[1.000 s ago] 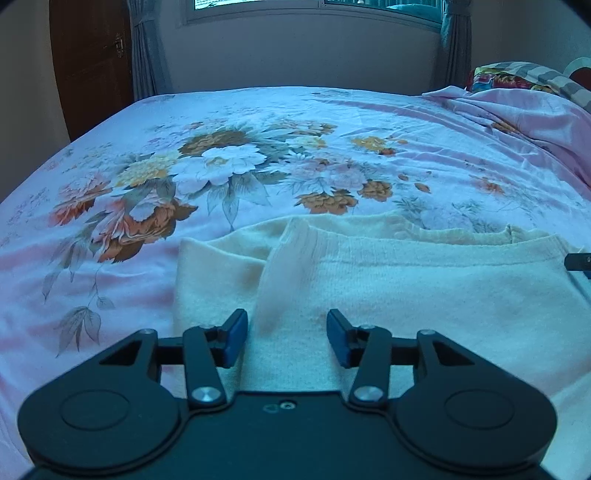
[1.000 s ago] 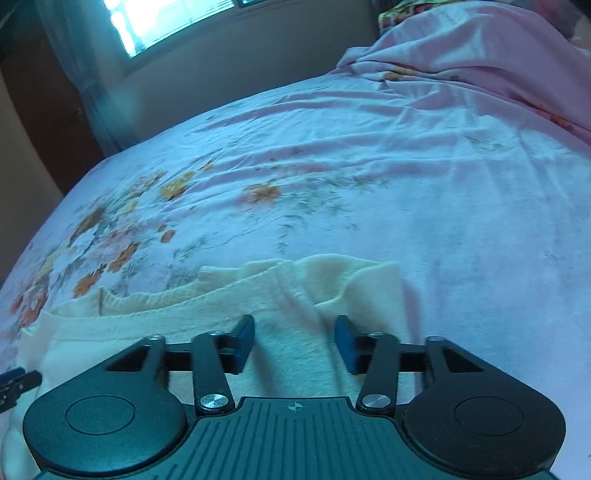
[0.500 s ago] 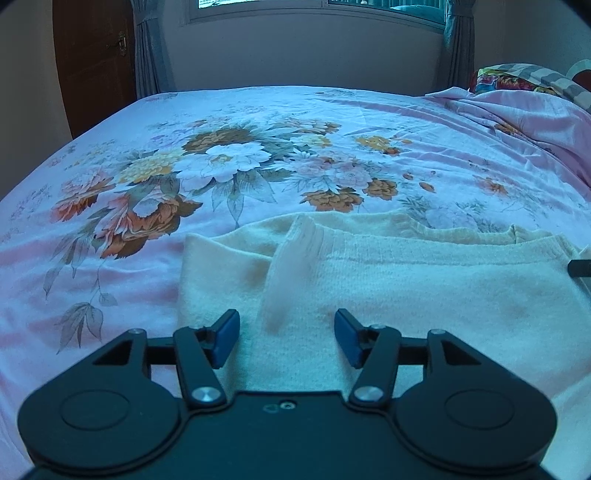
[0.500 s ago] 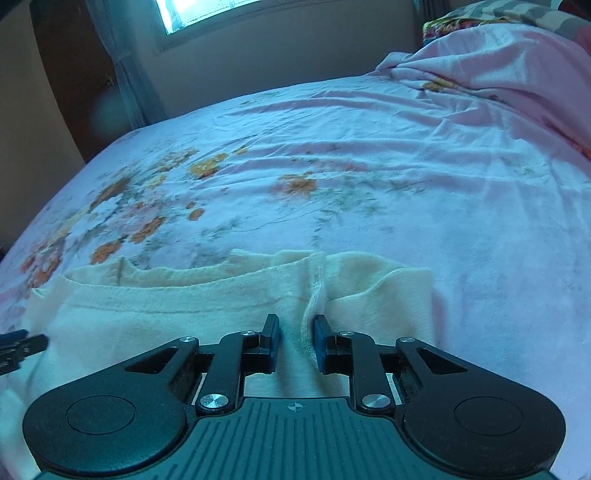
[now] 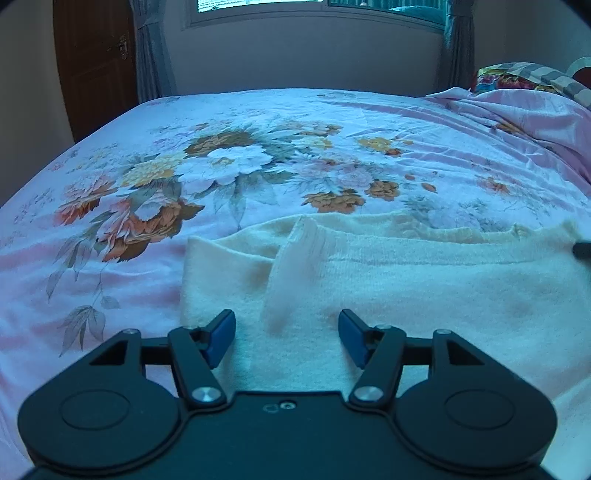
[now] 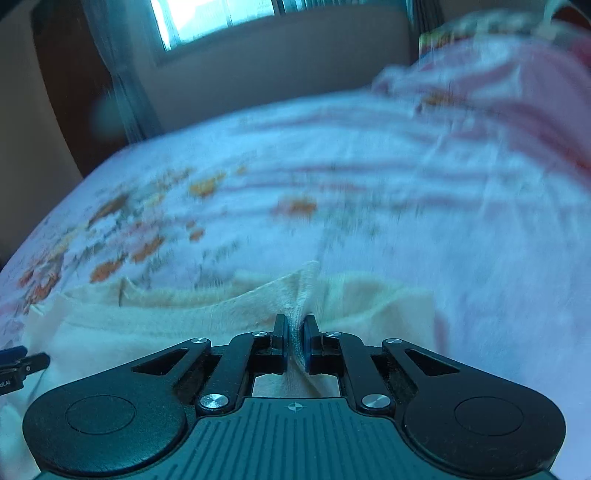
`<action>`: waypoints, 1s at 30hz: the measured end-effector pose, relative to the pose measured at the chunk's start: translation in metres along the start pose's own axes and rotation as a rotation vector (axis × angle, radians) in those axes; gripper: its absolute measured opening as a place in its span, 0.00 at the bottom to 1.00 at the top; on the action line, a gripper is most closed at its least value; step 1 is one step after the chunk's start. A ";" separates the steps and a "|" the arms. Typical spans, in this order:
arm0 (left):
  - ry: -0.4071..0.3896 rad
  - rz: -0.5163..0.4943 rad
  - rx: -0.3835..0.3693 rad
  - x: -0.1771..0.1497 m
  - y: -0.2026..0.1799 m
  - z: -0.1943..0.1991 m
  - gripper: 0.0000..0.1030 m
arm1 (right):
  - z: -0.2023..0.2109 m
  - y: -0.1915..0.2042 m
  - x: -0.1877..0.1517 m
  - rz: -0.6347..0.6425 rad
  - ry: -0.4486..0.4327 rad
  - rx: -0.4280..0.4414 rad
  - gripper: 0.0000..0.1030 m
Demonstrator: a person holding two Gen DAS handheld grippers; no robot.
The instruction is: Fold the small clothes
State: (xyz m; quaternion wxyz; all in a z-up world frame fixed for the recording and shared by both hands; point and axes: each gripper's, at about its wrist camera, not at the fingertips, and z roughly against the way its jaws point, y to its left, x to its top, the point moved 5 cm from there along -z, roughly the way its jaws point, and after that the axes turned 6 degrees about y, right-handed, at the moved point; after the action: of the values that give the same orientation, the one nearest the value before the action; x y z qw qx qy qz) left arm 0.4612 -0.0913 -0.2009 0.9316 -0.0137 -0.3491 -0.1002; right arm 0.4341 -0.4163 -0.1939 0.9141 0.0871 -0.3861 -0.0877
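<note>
A cream knit sweater (image 5: 406, 280) lies flat on the floral pink bedsheet (image 5: 258, 155), its sleeves folded in over the body. My left gripper (image 5: 286, 334) is open, its blue pads on either side of the folded left sleeve (image 5: 295, 269), just above the cloth. My right gripper (image 6: 294, 338) is shut on a pinched ridge of the sweater (image 6: 166, 317) at its right sleeve fold (image 6: 299, 295), which rises into the jaws. The right wrist view is motion-blurred.
A rumpled pink blanket (image 5: 524, 114) and patterned pillows (image 5: 517, 75) lie at the bed's far right. A wall with a window (image 5: 314, 3), curtains and a brown door (image 5: 96, 55) stand beyond the bed. The left gripper's tip (image 6: 18, 363) shows in the right wrist view.
My right gripper closed from open onto the sweater's right sleeve fold and is lifting it. My left gripper opened a little wider and drew back slightly over the left sleeve.
</note>
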 end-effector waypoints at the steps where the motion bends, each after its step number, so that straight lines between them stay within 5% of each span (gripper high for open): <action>1: -0.003 -0.006 -0.002 0.000 -0.002 0.001 0.58 | 0.006 0.003 0.002 0.019 -0.032 -0.016 0.06; 5: -0.026 0.002 -0.018 0.006 -0.008 0.004 0.58 | 0.021 0.011 0.010 0.090 -0.129 -0.109 0.01; 9: -0.018 -0.004 -0.014 0.010 -0.017 -0.003 0.58 | -0.013 -0.004 0.000 0.115 0.005 -0.215 0.01; 12: -0.028 -0.006 -0.001 0.010 -0.017 -0.001 0.58 | -0.018 -0.007 -0.009 0.042 0.045 -0.118 0.02; 13: -0.043 -0.004 0.006 0.011 -0.013 0.002 0.58 | -0.015 -0.012 -0.008 -0.017 0.045 -0.075 0.16; 14: -0.052 0.001 0.017 0.012 -0.010 0.004 0.59 | -0.013 -0.017 -0.007 -0.065 0.052 -0.047 0.46; 16: -0.065 0.012 0.028 0.017 -0.002 0.005 0.64 | -0.008 -0.022 -0.004 -0.069 0.032 -0.042 0.71; 19: -0.033 0.020 0.055 0.023 0.006 -0.008 0.66 | -0.010 -0.024 -0.003 -0.055 0.055 -0.035 0.67; 21: 0.012 0.040 0.043 0.025 0.009 -0.021 0.64 | -0.015 -0.023 -0.004 -0.038 0.068 -0.055 0.45; 24: 0.041 0.073 -0.019 0.026 0.010 -0.030 0.41 | -0.019 -0.022 -0.004 -0.048 0.079 -0.030 0.15; 25: 0.041 0.077 -0.041 0.027 0.009 -0.031 0.24 | -0.017 -0.020 -0.004 -0.042 0.076 -0.023 0.05; 26: 0.040 0.078 -0.061 0.027 0.007 -0.030 0.09 | -0.016 -0.017 -0.004 -0.031 0.074 -0.006 0.02; 30: -0.002 0.081 -0.093 0.027 0.000 -0.021 0.03 | -0.009 0.002 -0.008 0.059 0.053 0.005 0.02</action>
State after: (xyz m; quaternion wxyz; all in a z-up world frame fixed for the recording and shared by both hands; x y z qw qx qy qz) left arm 0.4952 -0.0983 -0.1993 0.9329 -0.0713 -0.3441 -0.0788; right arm 0.4349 -0.4120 -0.2051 0.9261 0.0804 -0.3642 -0.0571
